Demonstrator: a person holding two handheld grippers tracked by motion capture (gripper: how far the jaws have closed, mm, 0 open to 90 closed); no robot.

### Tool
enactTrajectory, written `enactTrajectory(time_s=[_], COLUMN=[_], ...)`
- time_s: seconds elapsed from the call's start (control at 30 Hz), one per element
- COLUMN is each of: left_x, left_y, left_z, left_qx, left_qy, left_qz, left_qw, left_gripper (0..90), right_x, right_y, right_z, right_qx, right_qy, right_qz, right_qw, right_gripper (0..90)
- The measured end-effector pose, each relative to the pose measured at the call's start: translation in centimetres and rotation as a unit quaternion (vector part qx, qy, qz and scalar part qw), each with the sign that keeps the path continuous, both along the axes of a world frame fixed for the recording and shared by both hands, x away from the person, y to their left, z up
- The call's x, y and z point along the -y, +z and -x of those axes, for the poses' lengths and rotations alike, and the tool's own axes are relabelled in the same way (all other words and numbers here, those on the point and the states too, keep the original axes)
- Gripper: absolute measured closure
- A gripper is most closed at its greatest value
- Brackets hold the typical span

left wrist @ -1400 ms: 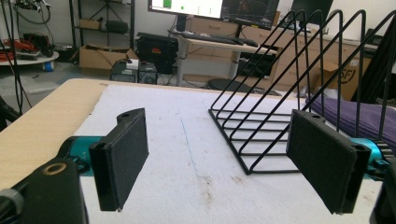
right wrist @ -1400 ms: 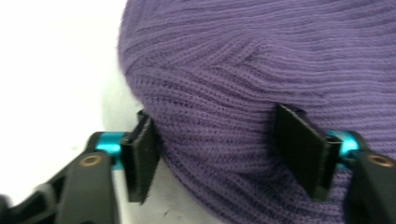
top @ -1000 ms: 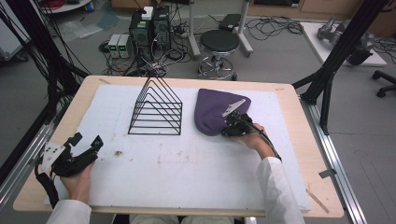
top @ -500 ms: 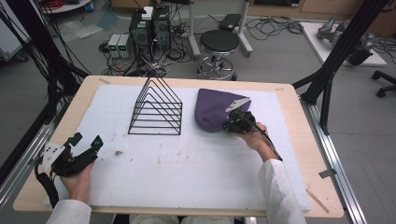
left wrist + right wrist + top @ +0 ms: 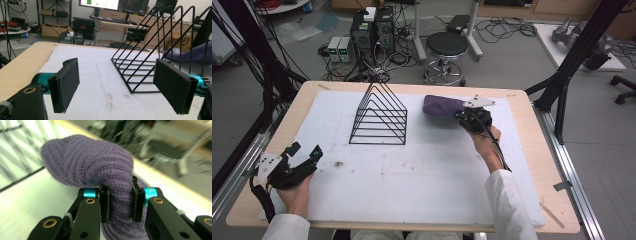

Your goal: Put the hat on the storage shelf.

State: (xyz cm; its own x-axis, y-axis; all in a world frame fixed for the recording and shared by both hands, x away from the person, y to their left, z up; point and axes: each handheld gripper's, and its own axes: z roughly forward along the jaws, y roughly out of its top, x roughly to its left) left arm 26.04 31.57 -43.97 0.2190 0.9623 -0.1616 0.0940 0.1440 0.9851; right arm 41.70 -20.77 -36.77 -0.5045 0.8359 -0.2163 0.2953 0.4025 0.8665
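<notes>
purple hat pinched and bunched beside the wire rack

in the high view the right hand-held gripper (image 5: 466, 116) sits at about two o'clock on the tabletop (image 5: 532, 165), and its jaws are clamped on a fold of the purple knit hat (image 5: 441, 106). the hat lies bunched into a short roll pointing toward nine o'clock from the gripper, just to the right of the black wire rack (image 5: 379, 116) and apart from it. the right gripper view shows the grip plainly: the two black pads squeeze a thick pleat of the hat (image 5: 87, 162), and the rest of the knit bulges up and over toward ten o'clock. the lower part of the hat is cut off by the bottom edge there, so how much hangs below the pads cannot be told. the background in that view is smeared; a stool and cables are only roughly readable.

the left hand-held gripper (image 5: 304, 151) rests at about eight o'clock on the tabletop, well apart from the hat, its jaws spread wide with nothing between them. in the left gripper view the rack (image 5: 160, 47) stands at one o'clock, its right side cut off, and a sliver of the hat (image 5: 197, 53) shows through the wires at three o'clock, mostly hidden by them.
</notes>
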Motion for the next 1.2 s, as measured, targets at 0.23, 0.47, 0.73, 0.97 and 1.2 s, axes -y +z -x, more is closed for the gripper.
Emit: enactTrajectory(time_s=[0.23,0.47,0.73,0.97,1.2], left_x=[-0.1,0.0,0.1,0.1,0.2], left_y=[0.0,0.0,0.0,0.1,0.3], left_z=[0.0,0.0,0.1,0.1,0.2], left_qx=[0.0,0.001,0.004,0.009,0.017], left_qy=[0.0,0.0,-0.005,-0.004,-0.011], left_qz=[0.004,0.004,0.005,0.006,-0.001], left_qw=[1.0,1.0,1.0,0.9999,0.9998], left_gripper=[21.2,21.2,21.2,21.2,21.0], right_x=[-0.3,-0.4,-0.6,-0.8,-1.6], right_y=[1.6,3.6,6.8,9.9,11.3], right_z=[1.0,3.1,6.4,8.4,10.0], right_qx=[0.113,0.198,0.256,0.268,0.295], right_qy=[-0.044,-0.054,-0.045,-0.042,-0.035], right_qz=[-0.019,-0.036,-0.099,-0.174,-0.191], right_qw=[0.9925,0.978,0.9605,0.9467,0.9357], right_gripper=[75.1,74.9,74.5,73.6,73.0])
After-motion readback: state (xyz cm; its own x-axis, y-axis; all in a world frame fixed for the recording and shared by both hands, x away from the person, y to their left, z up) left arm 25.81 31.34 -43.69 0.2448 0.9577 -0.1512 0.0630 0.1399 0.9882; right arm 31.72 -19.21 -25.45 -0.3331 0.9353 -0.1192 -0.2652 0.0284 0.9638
